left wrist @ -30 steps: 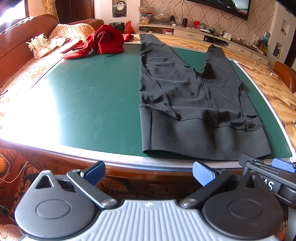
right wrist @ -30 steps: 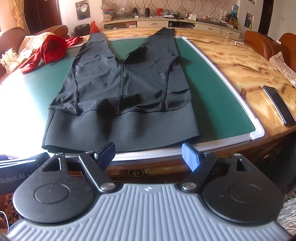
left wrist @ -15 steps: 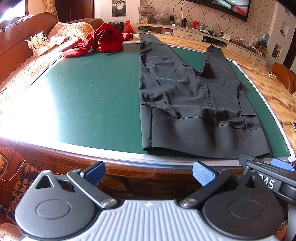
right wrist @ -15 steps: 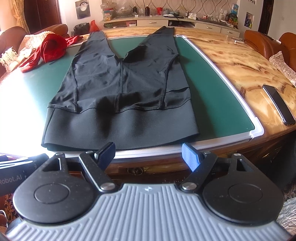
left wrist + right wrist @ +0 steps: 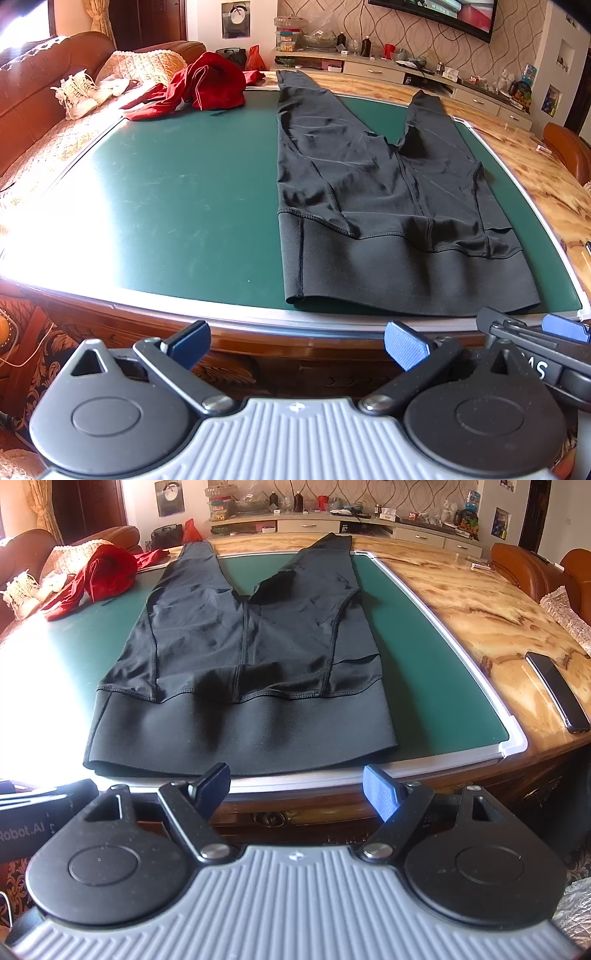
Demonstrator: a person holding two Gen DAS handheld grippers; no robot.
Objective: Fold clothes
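Lying flat on the green worktop (image 5: 424, 657), black leggings (image 5: 243, 657) face both hand-held grippers, left (image 5: 295, 343) and right (image 5: 297, 788), jaws spread and empty.

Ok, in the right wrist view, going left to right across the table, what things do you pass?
White lace-up shoes → crumpled red garment → black leggings laid flat on the green mat → white-edged mat border → dark flat phone on the wooden tabletop.
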